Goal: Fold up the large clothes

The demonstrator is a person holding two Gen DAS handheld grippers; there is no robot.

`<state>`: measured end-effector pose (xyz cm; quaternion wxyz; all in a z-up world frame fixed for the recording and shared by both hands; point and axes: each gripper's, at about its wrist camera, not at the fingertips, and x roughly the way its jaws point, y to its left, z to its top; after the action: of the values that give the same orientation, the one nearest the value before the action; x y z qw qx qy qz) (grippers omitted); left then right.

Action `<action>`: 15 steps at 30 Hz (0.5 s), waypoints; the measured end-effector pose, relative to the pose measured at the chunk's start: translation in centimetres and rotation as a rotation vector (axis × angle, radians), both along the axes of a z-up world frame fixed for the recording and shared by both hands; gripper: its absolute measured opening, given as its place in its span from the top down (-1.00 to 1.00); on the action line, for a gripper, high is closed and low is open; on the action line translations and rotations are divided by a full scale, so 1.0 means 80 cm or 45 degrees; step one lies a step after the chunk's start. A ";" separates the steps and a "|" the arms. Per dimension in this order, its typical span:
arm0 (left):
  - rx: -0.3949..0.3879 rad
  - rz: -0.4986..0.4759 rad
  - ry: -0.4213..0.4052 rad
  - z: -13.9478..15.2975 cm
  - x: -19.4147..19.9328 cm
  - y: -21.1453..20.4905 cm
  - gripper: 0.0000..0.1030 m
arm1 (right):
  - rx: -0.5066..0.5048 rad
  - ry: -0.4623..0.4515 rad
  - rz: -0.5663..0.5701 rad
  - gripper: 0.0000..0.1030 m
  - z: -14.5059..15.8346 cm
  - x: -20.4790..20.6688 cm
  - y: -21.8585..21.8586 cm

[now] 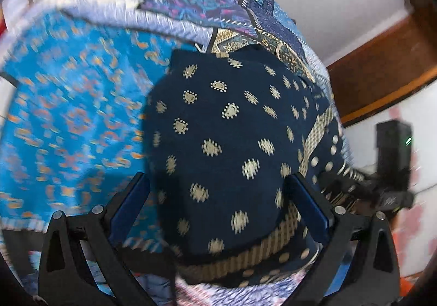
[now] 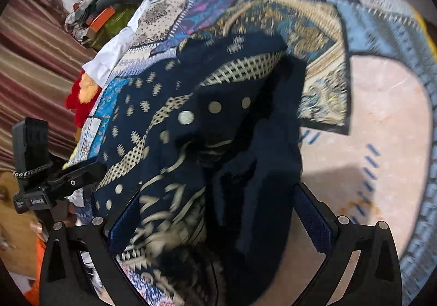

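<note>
A navy garment with cream motifs and a cream checked border (image 1: 224, 136) lies in a mound on a patchwork bedspread (image 1: 68, 103). My left gripper (image 1: 218, 191) is open, its blue-padded fingers on either side of the garment's near edge. In the right wrist view the same garment (image 2: 218, 142) is bunched and folded over itself. My right gripper (image 2: 215, 207) is open with the cloth lying between its fingers. The right gripper's body (image 1: 393, 158) shows at the right edge of the left wrist view.
The patchwork spread (image 2: 382, 114) covers the whole bed. A pile of clothes and a green bag (image 2: 98, 19) lie at the far left end, with red and orange cloth (image 2: 82, 98) near it. A wooden headboard (image 1: 382, 71) and white wall stand beyond.
</note>
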<state>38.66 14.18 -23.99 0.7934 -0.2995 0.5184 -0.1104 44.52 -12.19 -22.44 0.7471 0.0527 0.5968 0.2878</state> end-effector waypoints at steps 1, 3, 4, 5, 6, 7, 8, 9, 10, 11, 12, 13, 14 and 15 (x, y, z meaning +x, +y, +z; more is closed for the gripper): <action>-0.030 0.004 0.011 -0.006 0.005 0.002 -0.99 | 0.011 0.010 0.009 -1.00 -0.005 0.002 0.003; -0.036 0.003 0.019 -0.016 0.015 -0.001 -0.99 | 0.026 -0.004 0.023 -1.00 -0.011 0.007 0.012; -0.029 -0.001 0.020 -0.017 0.019 -0.002 -1.00 | 0.032 -0.011 0.028 -1.00 -0.013 0.009 0.015; -0.021 -0.005 0.020 -0.019 0.023 -0.004 -1.00 | 0.042 -0.011 0.034 -1.00 -0.015 0.011 0.020; -0.019 -0.007 0.018 -0.021 0.025 -0.004 -1.00 | 0.056 -0.008 0.038 -1.00 -0.017 0.013 0.023; -0.021 -0.006 0.016 -0.021 0.027 -0.004 -1.00 | 0.085 0.001 0.037 -1.00 -0.020 0.016 0.027; -0.026 -0.004 0.010 -0.023 0.029 -0.003 -1.00 | 0.096 0.009 0.035 -1.00 -0.022 0.018 0.030; -0.031 -0.001 0.004 -0.024 0.030 -0.001 -1.00 | 0.111 0.021 0.034 -1.00 -0.024 0.020 0.033; -0.036 0.005 0.001 -0.025 0.029 0.001 -1.00 | 0.130 0.034 0.036 -0.97 -0.027 0.023 0.037; -0.042 0.011 -0.001 -0.026 0.029 0.002 -1.00 | 0.147 0.050 0.040 -0.86 -0.030 0.023 0.040; -0.041 0.013 -0.006 -0.026 0.030 0.003 -0.99 | 0.150 0.067 0.044 -0.82 -0.033 0.025 0.046; -0.032 0.011 -0.012 -0.025 0.027 0.005 -0.92 | 0.140 0.059 0.043 -0.72 -0.035 0.024 0.050; -0.014 0.008 -0.019 -0.022 0.024 0.004 -0.82 | 0.136 0.054 0.047 -0.60 -0.035 0.024 0.052; 0.000 0.003 -0.027 -0.019 0.020 0.004 -0.78 | 0.128 0.049 0.058 -0.53 -0.034 0.021 0.056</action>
<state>40.27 14.47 -25.49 0.7990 -0.2988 0.5095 -0.1126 46.22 -7.69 -25.17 0.7251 0.0821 0.5971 0.3331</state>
